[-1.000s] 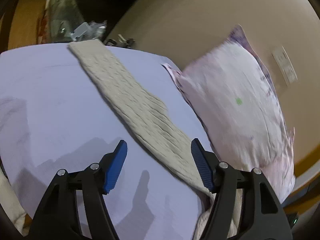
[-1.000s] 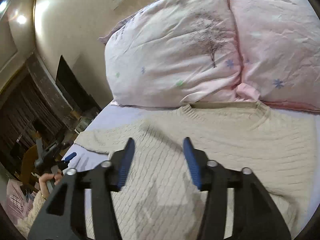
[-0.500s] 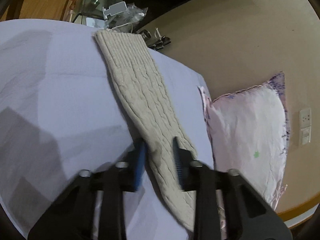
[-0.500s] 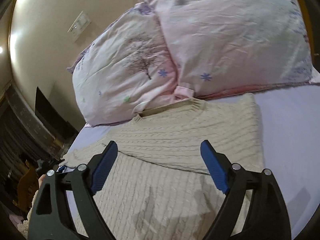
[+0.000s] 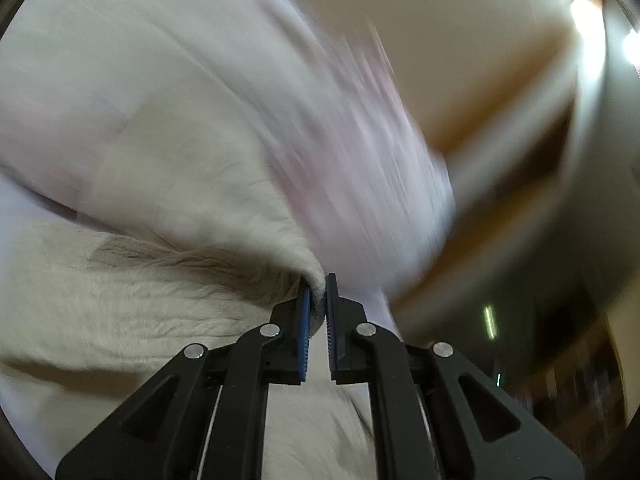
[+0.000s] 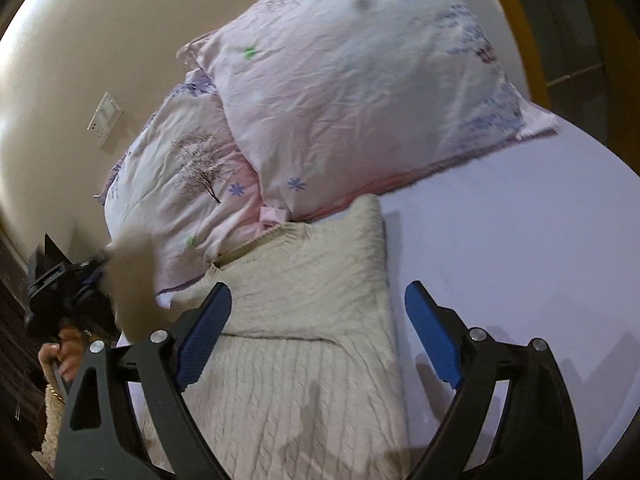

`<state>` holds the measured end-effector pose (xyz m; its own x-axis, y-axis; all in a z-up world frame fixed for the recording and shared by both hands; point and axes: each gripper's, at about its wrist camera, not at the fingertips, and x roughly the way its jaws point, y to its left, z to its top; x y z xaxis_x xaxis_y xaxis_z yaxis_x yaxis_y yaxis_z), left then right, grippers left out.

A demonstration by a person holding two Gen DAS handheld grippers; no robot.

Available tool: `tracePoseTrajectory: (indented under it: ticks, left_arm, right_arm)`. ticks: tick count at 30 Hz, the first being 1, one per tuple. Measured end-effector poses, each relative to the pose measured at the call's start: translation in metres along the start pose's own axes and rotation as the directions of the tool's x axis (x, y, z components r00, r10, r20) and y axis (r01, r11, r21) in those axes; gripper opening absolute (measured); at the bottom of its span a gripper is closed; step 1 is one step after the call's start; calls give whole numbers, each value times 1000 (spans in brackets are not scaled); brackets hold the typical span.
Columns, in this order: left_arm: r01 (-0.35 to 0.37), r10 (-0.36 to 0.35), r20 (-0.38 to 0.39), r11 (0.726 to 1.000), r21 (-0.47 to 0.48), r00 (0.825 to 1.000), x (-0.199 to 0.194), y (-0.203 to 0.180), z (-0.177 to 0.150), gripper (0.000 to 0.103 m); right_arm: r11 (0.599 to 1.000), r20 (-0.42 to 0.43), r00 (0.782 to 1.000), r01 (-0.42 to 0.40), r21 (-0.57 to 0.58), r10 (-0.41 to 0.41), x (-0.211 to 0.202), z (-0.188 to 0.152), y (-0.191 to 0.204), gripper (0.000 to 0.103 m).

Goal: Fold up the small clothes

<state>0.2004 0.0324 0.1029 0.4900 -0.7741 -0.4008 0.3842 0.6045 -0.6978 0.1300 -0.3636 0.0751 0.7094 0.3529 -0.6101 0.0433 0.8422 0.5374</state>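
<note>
Bed sheet (image 6: 500,240): sweater (image 6: 312,320) between splayed right tongs (image 6: 318,334); left tongs (image 5: 316,300) pinching sleeve.

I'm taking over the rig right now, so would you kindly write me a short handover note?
Left gripper: shut on the sleeve, lifted off the bed; that view is blurred.
Right gripper: open, empty, above the sweater.
The sweater lies flat on the sheet, collar against the pillows.
Done: the far side already looks folded in.
Left: lay the sleeve across the body, then probably fold the body up.
</note>
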Motion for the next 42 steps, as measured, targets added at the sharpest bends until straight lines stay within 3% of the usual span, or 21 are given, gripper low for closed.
tracePoseTrajectory:
  ticks: [2,4,8,11,14,18,23,26,29,33,34,37,40,42]
  left_arm:
    - [24,-21,-173,1000,19,985,47,-12,-22,6]
    - [34,-27,-224,999,28,974,50,-12,-41,6]
    - [-71,84,-149,993,93,985,-16,2,-54,6]
    - [-213,222,-105,973,93,969,-90,22,-82,7]
    - [-278,282,-116,959,49,952,-149,42,-117,7]
    - [-245,235,-175,969,-40,956,-204,62,-180,7]
    - [-243,214,-236,965,-100,948,-220,65,-231,7]
    - [-213,172,-251,967,-142,952,-213,69,-242,7]
    - [-223,168,-292,960,-167,942,-200,75,-254,7]
    - [-174,112,-255,955,-239,961,-193,87,-260,7]
    - [-170,106,-251,953,-250,962,-189,88,-259,7]
    - [-137,72,-221,945,-297,973,-184,93,-257,7]
    - [-52,-3,-154,936,-349,988,-191,91,-253,5]
    - [-25,-16,-121,944,-328,993,-196,81,-246,1]
  right_arm:
    - [1000,-22,1000,6,7,-6,-8,-7,-7,88]
    - [1000,-33,999,0,5,0,-20,-13,-13,88]
    - [999,-99,995,-35,-7,34,-45,-33,-26,92]
    - [995,-191,976,-99,28,103,-58,-56,-35,92]
    - [985,-269,948,-156,71,169,-72,-85,-40,91]
    - [967,-384,887,-225,123,255,-100,-124,-43,91]
    - [961,-450,855,-175,215,256,-117,-153,-52,89]
    - [943,-491,825,-139,304,280,-102,-173,-64,76]
    - [904,-503,790,-146,401,350,-84,-189,-75,61]
    - [836,-448,756,-234,497,477,-70,-201,-74,44]
    - [829,-440,752,-246,503,490,-69,-201,-74,41]
    - [820,-420,748,-284,497,514,-69,-202,-70,11]
    - [828,-403,755,-321,460,517,-77,-193,-60,7]
    - [830,-374,766,-360,425,523,-85,-179,-48,7]
